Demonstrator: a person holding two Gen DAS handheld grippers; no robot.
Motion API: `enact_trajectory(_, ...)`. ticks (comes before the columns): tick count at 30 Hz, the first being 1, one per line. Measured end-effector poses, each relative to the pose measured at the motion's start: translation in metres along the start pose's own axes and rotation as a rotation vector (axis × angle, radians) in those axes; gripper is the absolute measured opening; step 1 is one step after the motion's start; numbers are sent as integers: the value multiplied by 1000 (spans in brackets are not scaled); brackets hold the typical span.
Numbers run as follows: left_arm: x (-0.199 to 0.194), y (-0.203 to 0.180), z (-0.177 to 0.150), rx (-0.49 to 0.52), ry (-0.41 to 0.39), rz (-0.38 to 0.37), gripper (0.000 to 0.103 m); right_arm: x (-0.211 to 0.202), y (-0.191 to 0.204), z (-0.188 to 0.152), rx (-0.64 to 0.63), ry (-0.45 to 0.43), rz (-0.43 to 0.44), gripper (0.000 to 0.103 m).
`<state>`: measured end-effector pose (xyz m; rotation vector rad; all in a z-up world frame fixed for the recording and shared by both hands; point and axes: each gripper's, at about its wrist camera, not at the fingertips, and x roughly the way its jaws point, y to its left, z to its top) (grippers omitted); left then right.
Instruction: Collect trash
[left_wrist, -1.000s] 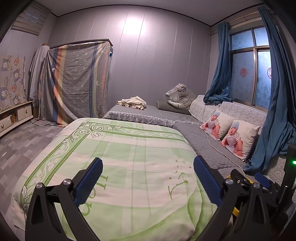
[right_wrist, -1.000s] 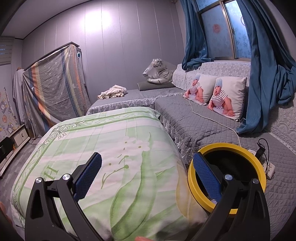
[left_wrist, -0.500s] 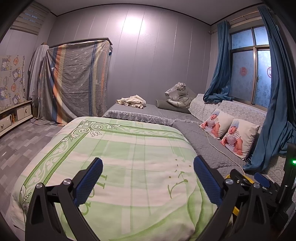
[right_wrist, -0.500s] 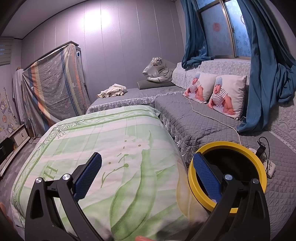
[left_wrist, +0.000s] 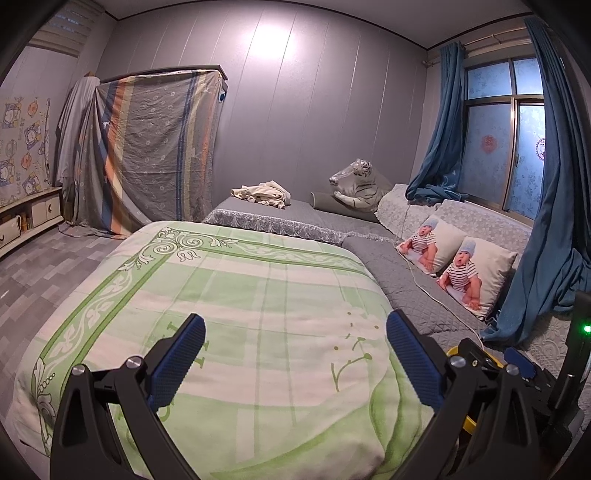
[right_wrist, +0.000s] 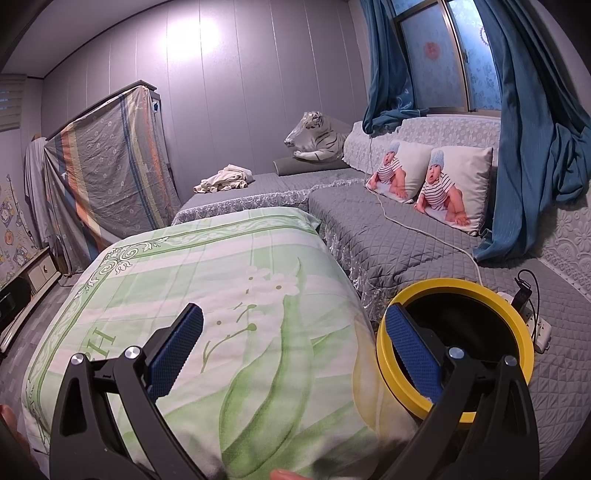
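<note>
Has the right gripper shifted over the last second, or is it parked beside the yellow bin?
No. In the right wrist view the yellow-rimmed bin and baby-print pillows sit at the same spots around the open right gripper as before.

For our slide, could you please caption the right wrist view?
Open right gripper above green floral quilt, beside yellow-rimmed black bin.

two baby pillows (right_wrist: 424, 173), one yellow bin (right_wrist: 456, 347), one toy tiger (right_wrist: 317, 136)
</note>
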<state>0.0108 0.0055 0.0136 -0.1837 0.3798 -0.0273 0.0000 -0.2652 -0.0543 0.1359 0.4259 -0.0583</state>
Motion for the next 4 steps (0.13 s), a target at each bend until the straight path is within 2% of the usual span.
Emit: enact_trajectory(4,0,-1,0,7,0,4,95,1,-1,-1,3,1,-1,95)
